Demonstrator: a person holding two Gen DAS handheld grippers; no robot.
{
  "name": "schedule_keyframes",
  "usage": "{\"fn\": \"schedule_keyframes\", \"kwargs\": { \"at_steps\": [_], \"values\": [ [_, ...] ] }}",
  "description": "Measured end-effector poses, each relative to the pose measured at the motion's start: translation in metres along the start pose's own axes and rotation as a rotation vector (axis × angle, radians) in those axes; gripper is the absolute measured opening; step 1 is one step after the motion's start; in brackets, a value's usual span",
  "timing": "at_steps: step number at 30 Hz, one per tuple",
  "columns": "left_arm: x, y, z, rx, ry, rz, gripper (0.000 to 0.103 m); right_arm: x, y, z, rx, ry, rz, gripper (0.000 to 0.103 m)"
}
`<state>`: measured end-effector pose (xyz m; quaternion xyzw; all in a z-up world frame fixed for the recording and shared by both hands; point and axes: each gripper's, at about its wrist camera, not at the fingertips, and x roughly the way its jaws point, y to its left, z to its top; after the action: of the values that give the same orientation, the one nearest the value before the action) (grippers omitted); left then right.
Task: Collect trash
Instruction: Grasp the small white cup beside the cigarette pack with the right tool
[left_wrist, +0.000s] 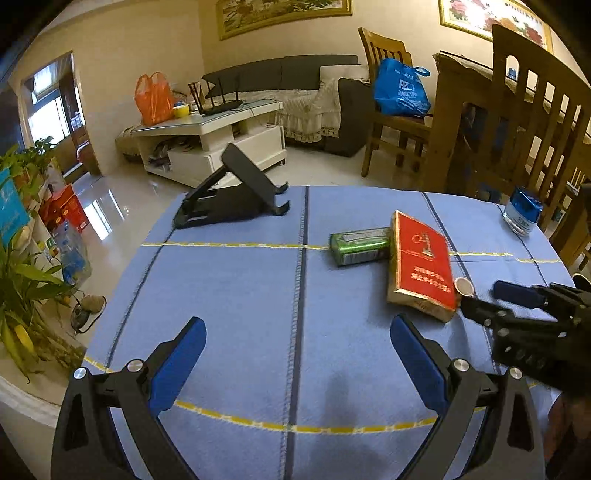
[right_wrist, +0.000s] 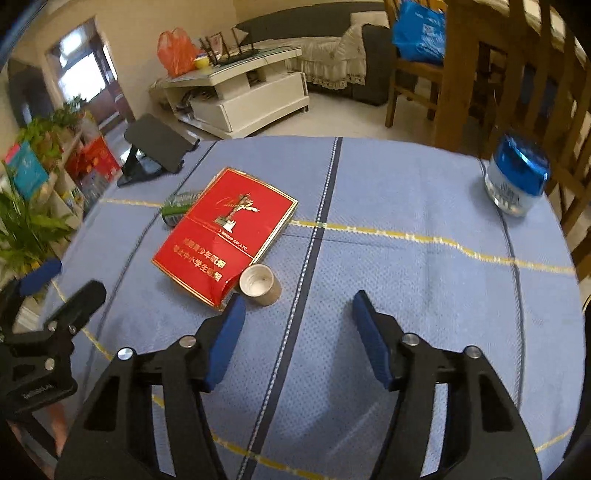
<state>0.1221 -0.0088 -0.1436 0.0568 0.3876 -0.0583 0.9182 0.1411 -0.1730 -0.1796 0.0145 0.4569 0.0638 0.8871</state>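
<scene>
Two grippers hang over a table (left_wrist: 229, 295) spread with a blue cloth, and both stand released with nothing between their blue pads. The left gripper (left_wrist: 298, 334) hovers above bare cloth at the near middle; the right gripper (right_wrist: 298, 306) is low over the cloth just short of the trash, and its left fingertip (right_wrist: 232, 314) sits just beside the cap and the carton's near corner, though whether it touches either I cannot tell.

Three pieces of trash lie together near the middle of the table. One red carton (right_wrist: 227, 232) lies flat, gold-edged, with its near end crumpled. One green can (left_wrist: 360, 245) lies on its side, butted against the carton's far end and partly hidden behind it in the right view. One small cap (right_wrist: 260, 285), silvery inside, lies tipped with its open mouth facing up and outward, touching the carton's near corner.

Two other things stand on the cloth: one black folding stand (left_wrist: 236, 194) at the far left edge, well apart from the trash, and one jar (right_wrist: 515, 177) with a shiny blue lid, upright at the far right edge.

Beyond the table are one white low table (left_wrist: 218, 140), one orange bag (left_wrist: 153, 98) on it, and one blue bag (left_wrist: 400, 90) on a wooden chair (left_wrist: 391, 110)
</scene>
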Motion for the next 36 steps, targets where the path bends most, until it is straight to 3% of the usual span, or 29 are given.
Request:
{"fn": "schedule_keyframes", "kwargs": {
  "at_steps": [1, 6, 8, 9, 26, 31, 36],
  "values": [
    [0.001, -0.003, 0.0, 0.007, 0.0, 0.004, 0.096, 0.003, 0.004, -0.001, -0.017, 0.001, -0.003, 0.042],
    [0.004, -0.012, 0.005, 0.033, -0.001, 0.022, 0.096, 0.01, 0.021, 0.001, -0.103, 0.02, -0.023, 0.03],
    [0.003, -0.012, 0.007, 0.031, -0.004, 0.026, 0.096, 0.009, 0.019, 0.001, -0.093, 0.032, -0.019, 0.014],
    [0.003, -0.011, 0.007, 0.029, -0.006, 0.027, 0.096, 0.008, 0.015, 0.001, -0.078, 0.042, -0.005, 0.001],
    [0.007, 0.003, 0.016, -0.031, 0.014, 0.023, 0.096, -0.047, -0.022, -0.045, -0.014, 0.044, 0.12, 0.001],
    [0.004, 0.011, 0.016, -0.038, 0.004, 0.028, 0.096, -0.045, -0.03, -0.04, -0.013, 0.028, 0.113, 0.026],
    [0.009, 0.016, 0.014, -0.037, 0.017, 0.024, 0.096, -0.034, -0.019, -0.028, -0.067, 0.008, 0.067, 0.029]
  ]
}}
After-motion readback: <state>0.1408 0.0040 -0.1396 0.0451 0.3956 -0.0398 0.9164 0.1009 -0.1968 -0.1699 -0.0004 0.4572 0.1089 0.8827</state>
